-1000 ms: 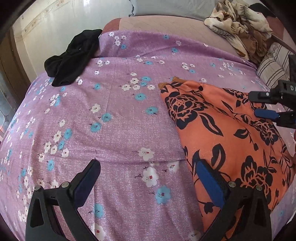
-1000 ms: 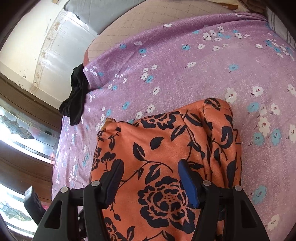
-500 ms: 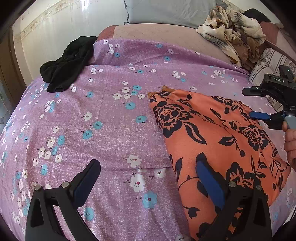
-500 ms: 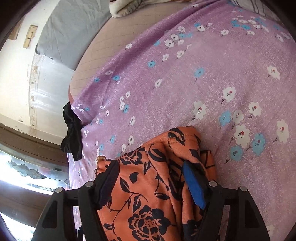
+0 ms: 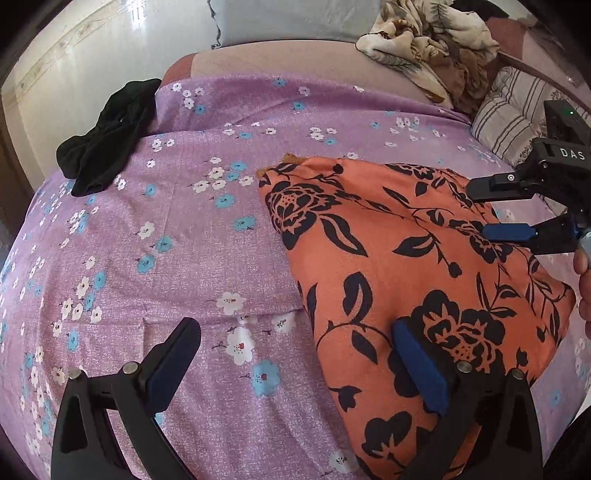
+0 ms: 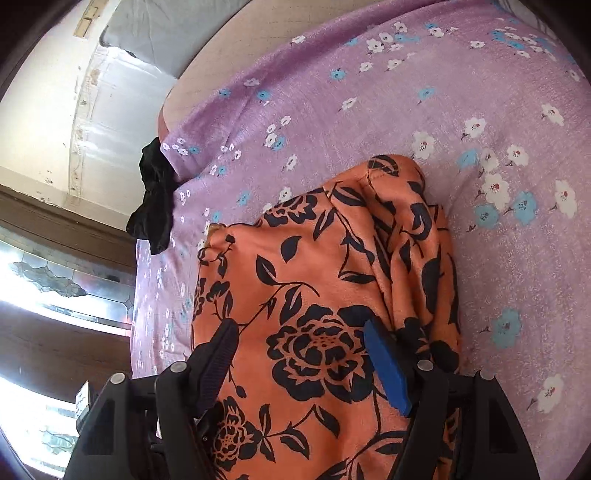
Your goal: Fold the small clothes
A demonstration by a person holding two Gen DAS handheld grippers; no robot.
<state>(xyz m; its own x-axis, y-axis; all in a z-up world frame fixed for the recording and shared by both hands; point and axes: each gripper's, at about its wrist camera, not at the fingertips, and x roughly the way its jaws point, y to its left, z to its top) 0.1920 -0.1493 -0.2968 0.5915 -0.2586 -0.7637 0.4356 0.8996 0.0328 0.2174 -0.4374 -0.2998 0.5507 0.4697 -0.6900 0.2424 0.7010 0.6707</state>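
Note:
An orange garment with black flowers [image 5: 399, 258] lies folded on the purple floral bedsheet [image 5: 184, 240]. My left gripper [image 5: 295, 354] is open above the sheet at the garment's near left edge, its right finger over the cloth. My right gripper [image 5: 491, 210] shows at the right of the left wrist view, open, just above the garment's far right part. In the right wrist view the gripper [image 6: 299, 350] is open over the garment [image 6: 295, 295], whose right side is bunched in folds. Nothing is held.
A black garment [image 5: 107, 136] lies at the sheet's far left corner; it also shows in the right wrist view [image 6: 155, 199]. A crumpled beige cloth [image 5: 432, 40] and a striped pillow [image 5: 513, 114] sit at the far right. A grey pillow [image 5: 288, 18] lies at the head.
Both grippers have drawn back, so the garment sits lower and more fully in view. The right gripper has swung and tilted over the garment's right side. Both stayed open.

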